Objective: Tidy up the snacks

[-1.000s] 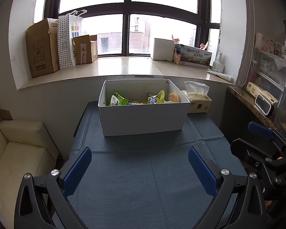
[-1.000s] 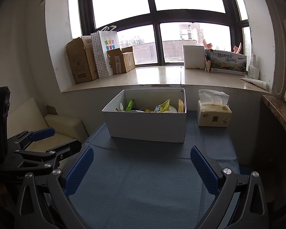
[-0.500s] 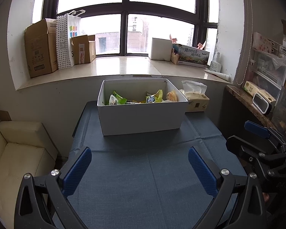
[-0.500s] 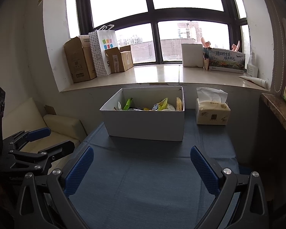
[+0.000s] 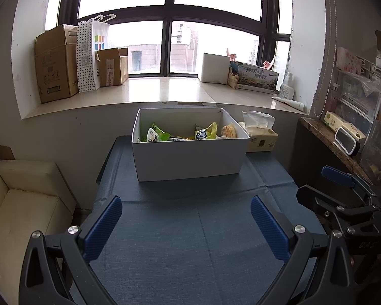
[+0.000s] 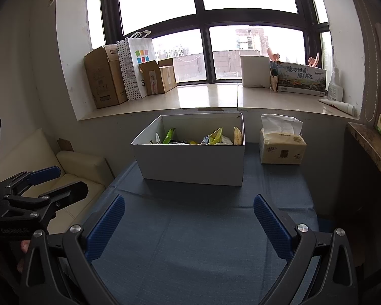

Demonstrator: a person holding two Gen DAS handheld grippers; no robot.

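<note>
A white open box (image 5: 188,156) stands at the far end of the blue-covered table (image 5: 190,233); it also shows in the right wrist view (image 6: 190,162). Several snack packets (image 5: 180,133) lie inside it, green and yellow ones among them (image 6: 203,137). My left gripper (image 5: 186,214) is open and empty over the near part of the table, well short of the box. My right gripper (image 6: 189,214) is open and empty, beside the left one. Each gripper shows at the edge of the other's view.
A tissue box (image 5: 260,138) stands right of the white box (image 6: 282,147). A cream sofa (image 5: 25,203) is left of the table. A dark counter (image 5: 335,142) with boxes is on the right. Cardboard boxes and a paper bag (image 5: 89,56) stand on the windowsill.
Both grippers have drawn back and risen slightly, so the box looks a little farther away. Both stay open and empty.
</note>
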